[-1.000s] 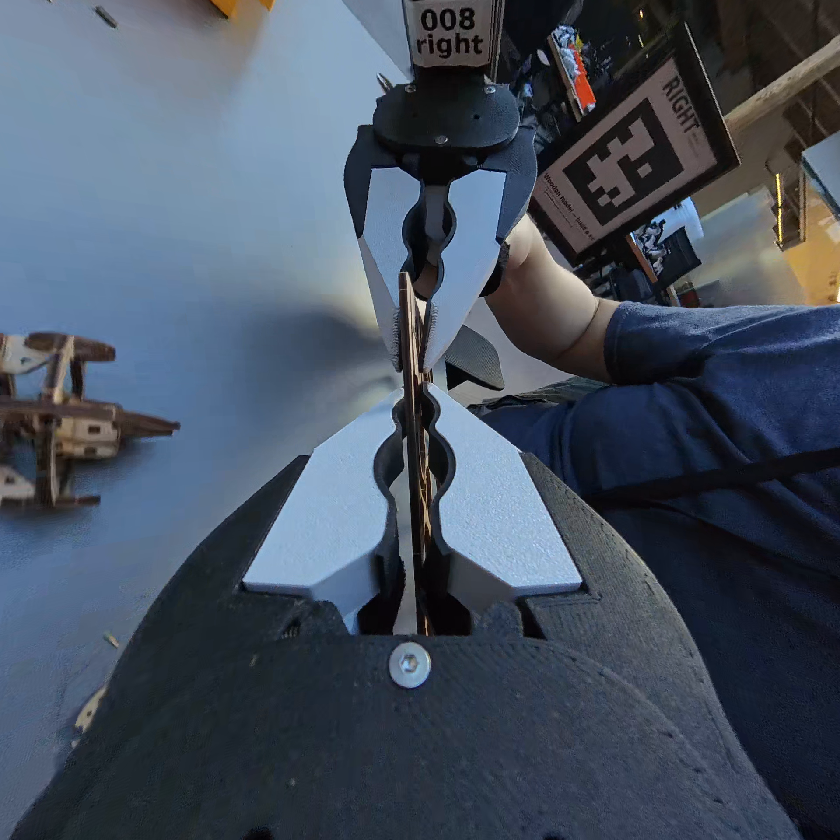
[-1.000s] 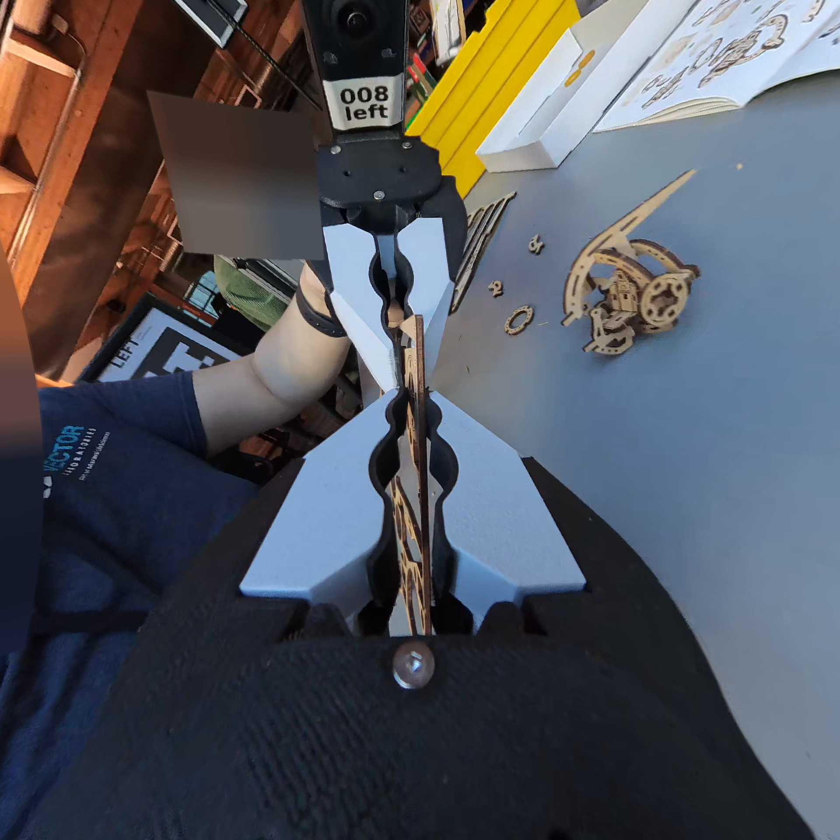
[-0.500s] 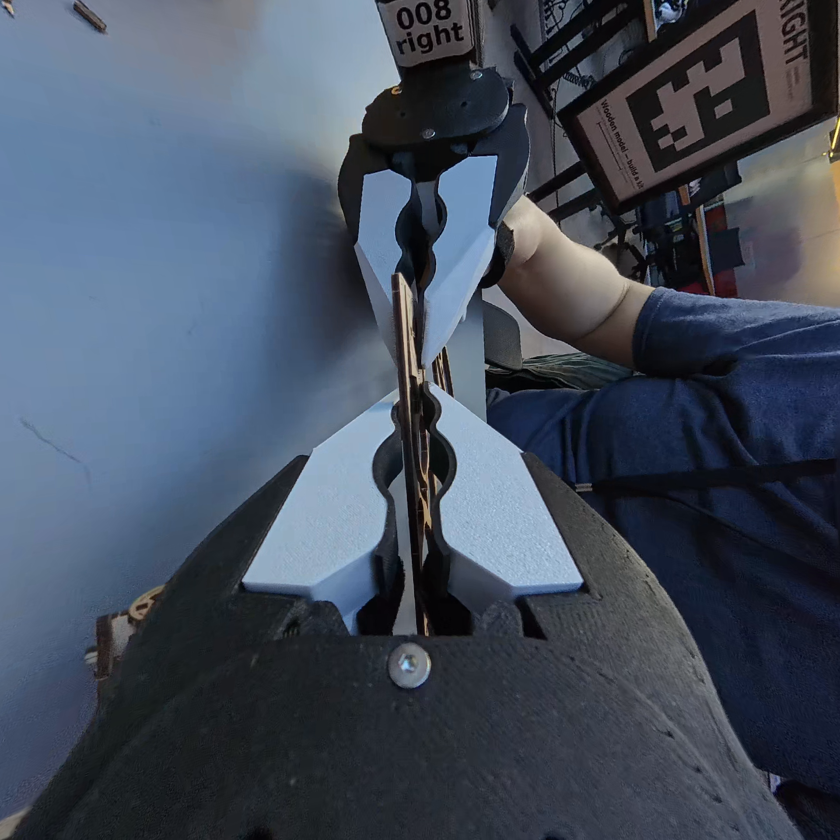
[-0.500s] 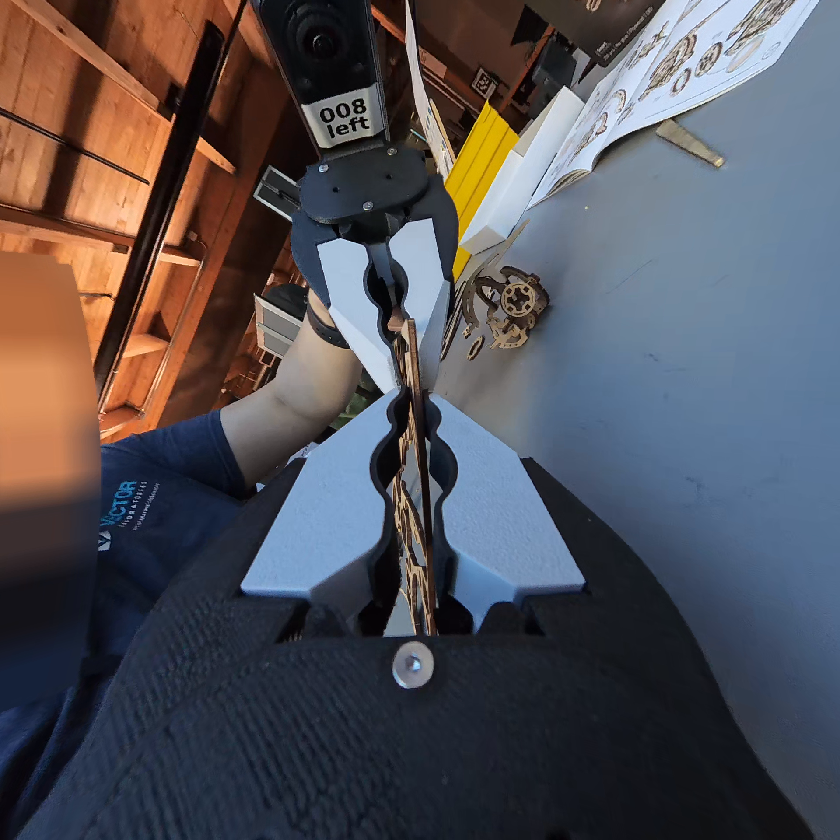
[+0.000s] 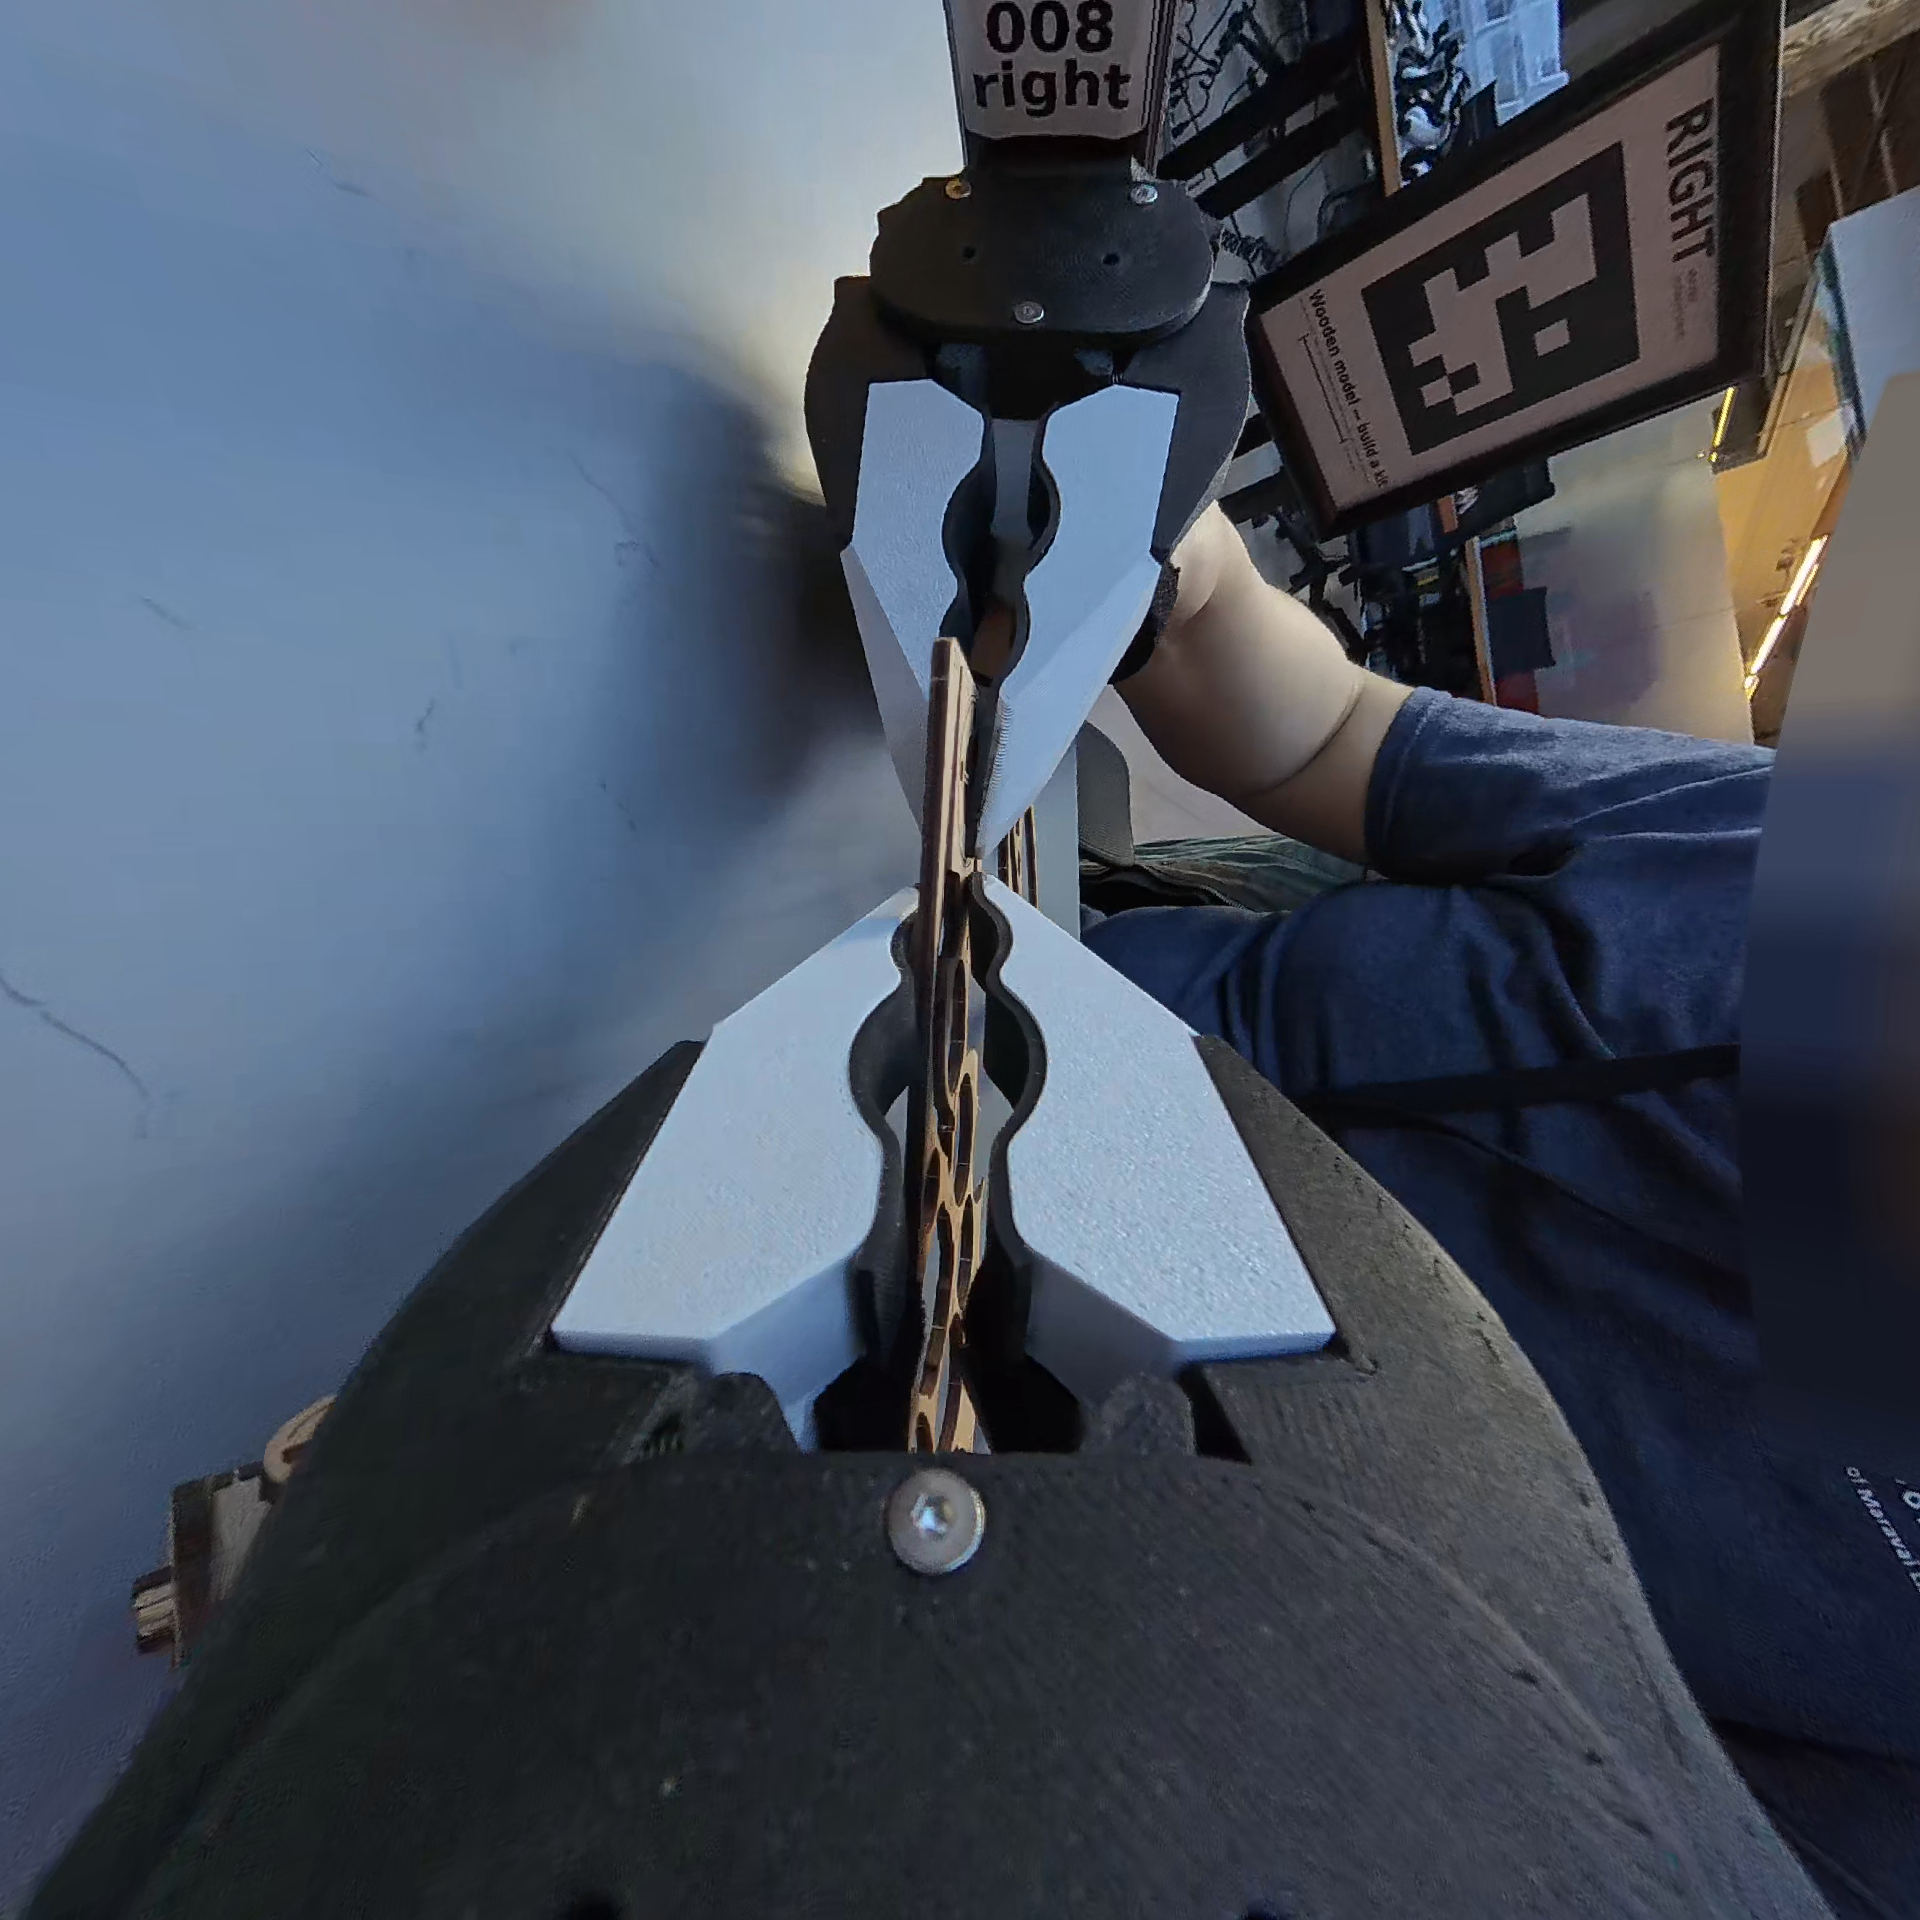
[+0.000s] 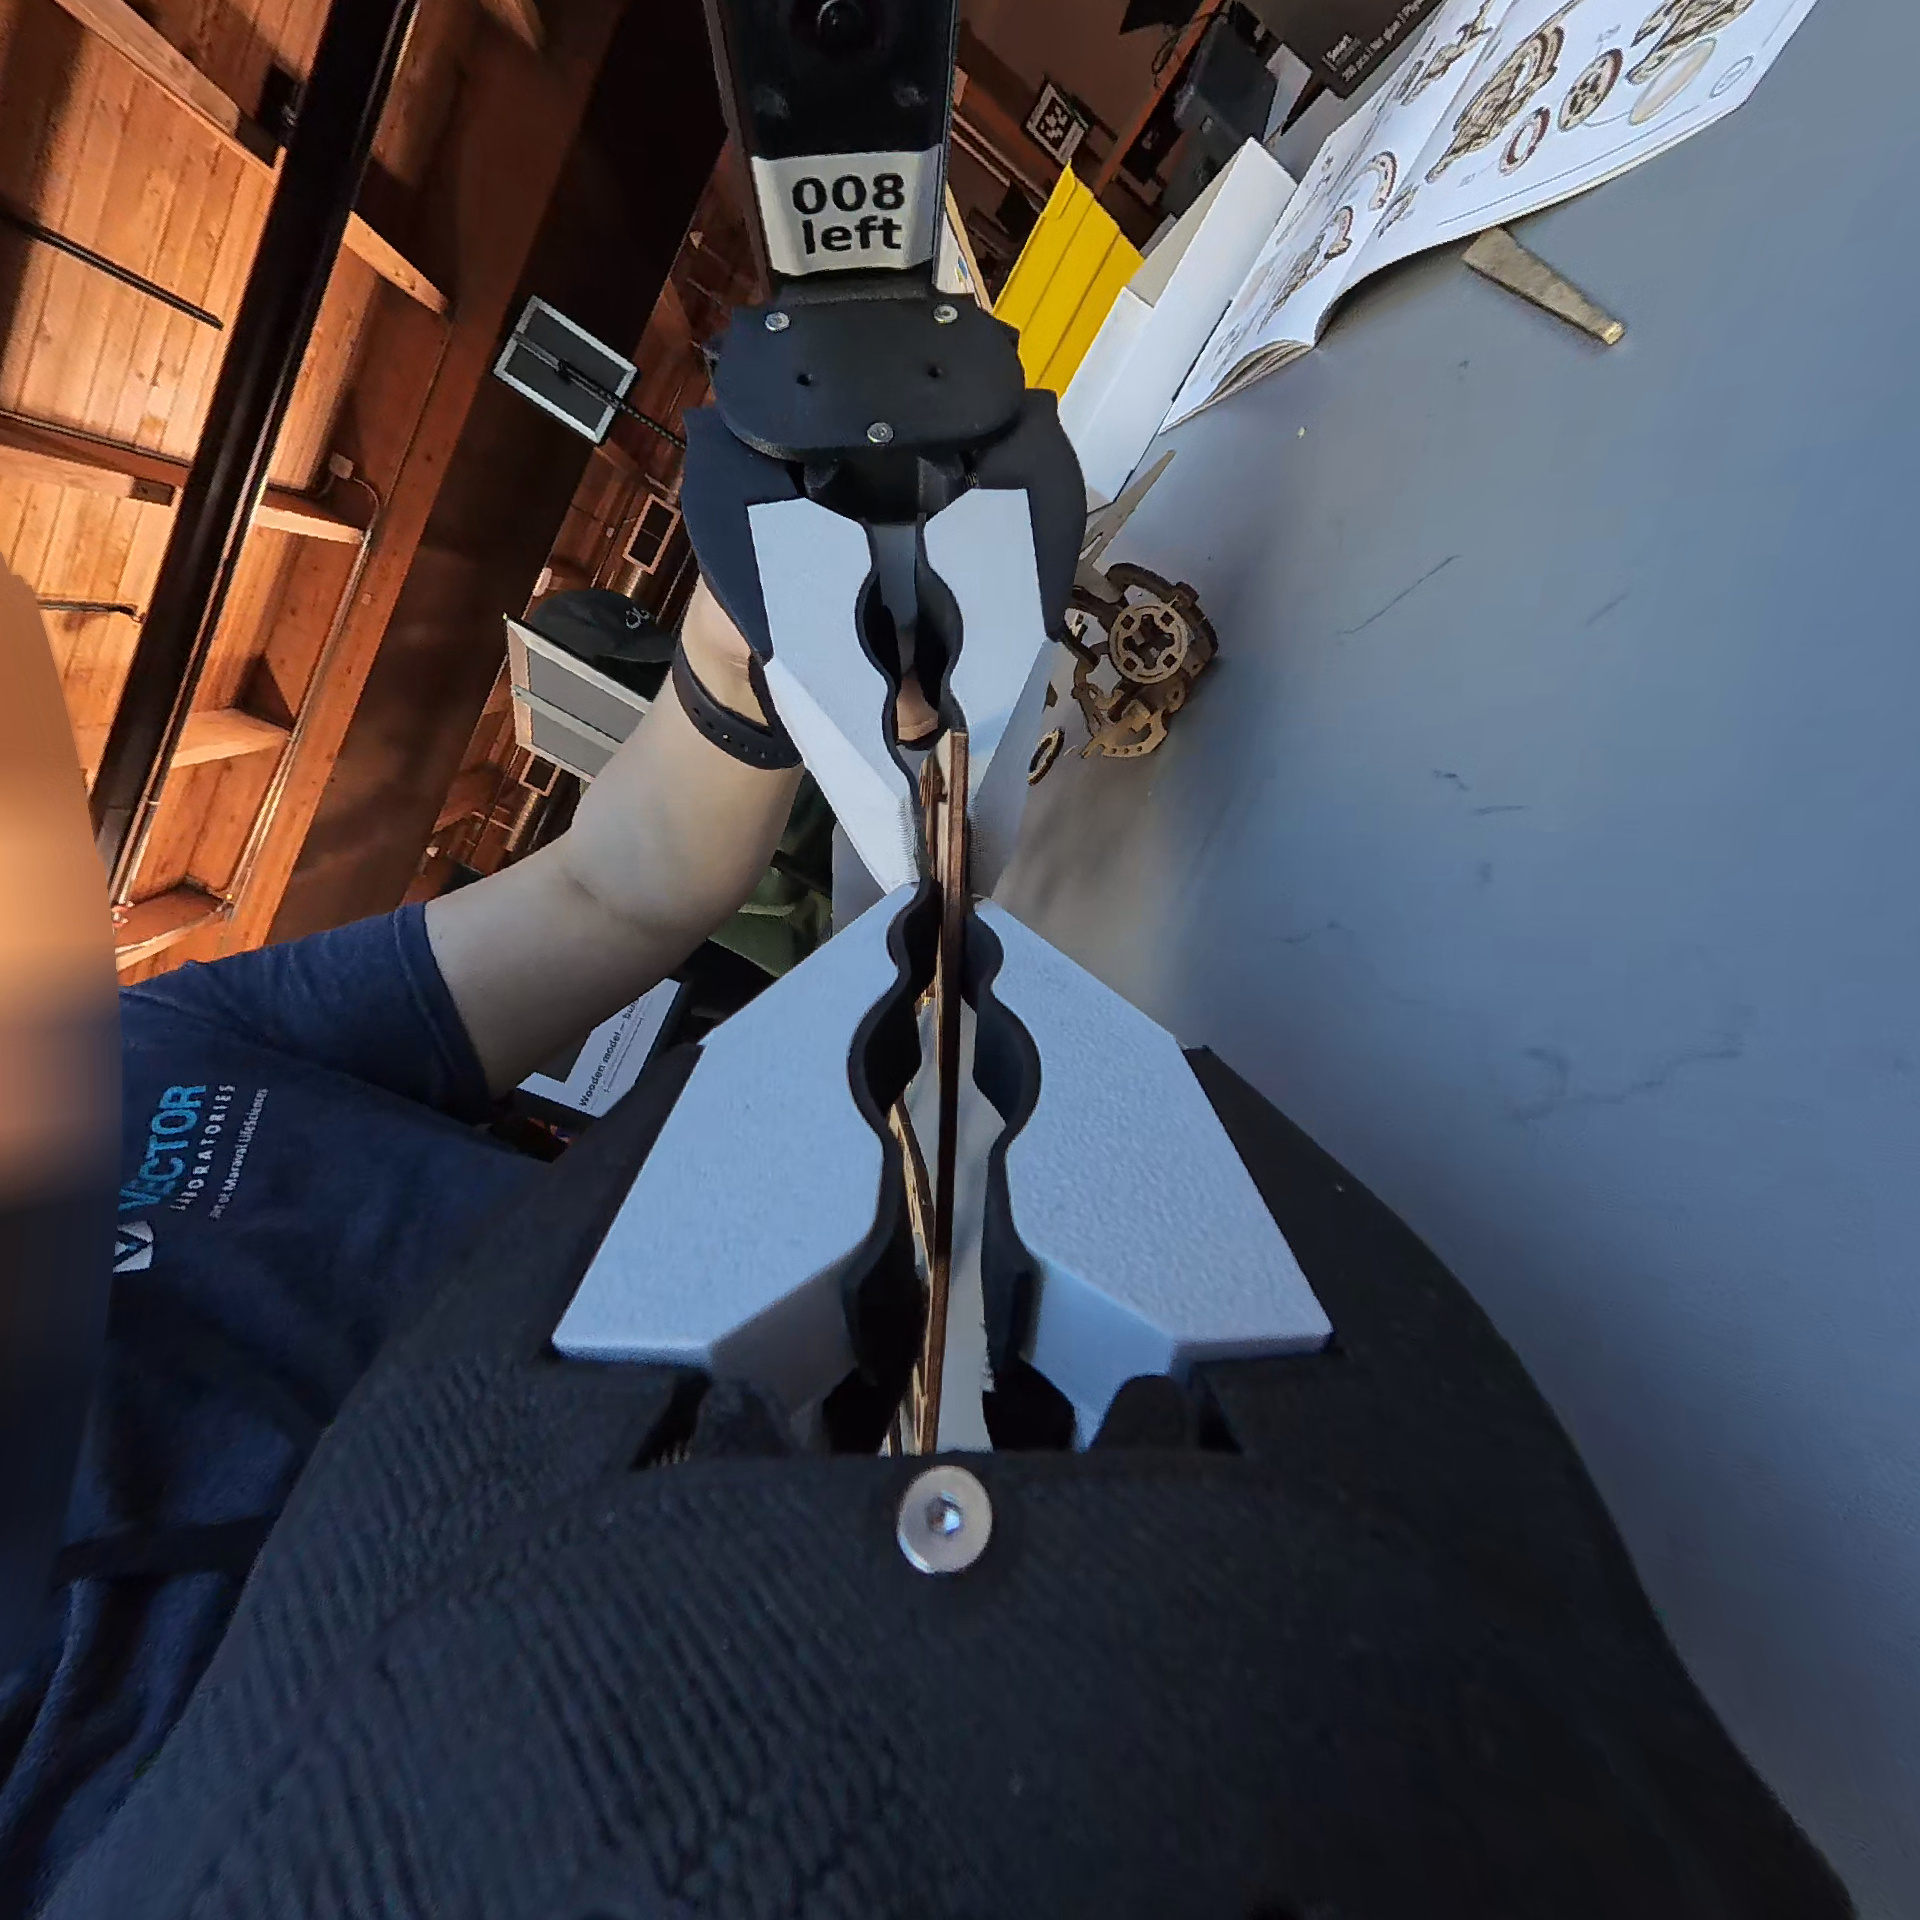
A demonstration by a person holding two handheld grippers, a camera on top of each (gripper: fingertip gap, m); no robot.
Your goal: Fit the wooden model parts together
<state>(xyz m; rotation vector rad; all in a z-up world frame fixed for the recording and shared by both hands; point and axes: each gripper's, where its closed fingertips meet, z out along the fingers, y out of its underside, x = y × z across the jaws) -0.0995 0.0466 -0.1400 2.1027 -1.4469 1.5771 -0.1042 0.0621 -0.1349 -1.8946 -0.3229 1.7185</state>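
A thin laser-cut wooden sheet (image 5: 943, 1091) is seen edge-on, held between both grippers above the grey table (image 5: 312, 623). My left gripper (image 5: 951, 899) is shut on one end of it. My right gripper (image 6: 940, 909) is shut on the other end of the sheet (image 6: 948, 831). The two grippers point at each other, tips almost touching; the right one shows in the left wrist view (image 5: 966, 842) and the left one in the right wrist view (image 6: 935, 883). A partly built wooden model (image 6: 1138, 665) stands on the table beyond the left gripper.
An open instruction booklet (image 6: 1455, 156), a white box (image 6: 1174, 312) and a yellow box (image 6: 1070, 260) lie at the table's far end, with a wooden strip (image 6: 1538, 296) nearby. The wooden model peeks out beside my left gripper body (image 5: 208, 1538). The person's arms and torso are close by.
Both grippers have swung together with the sheet still clamped. The model has slid from mid-left to the lower left in the left wrist view and shifted behind the left gripper in the right one.
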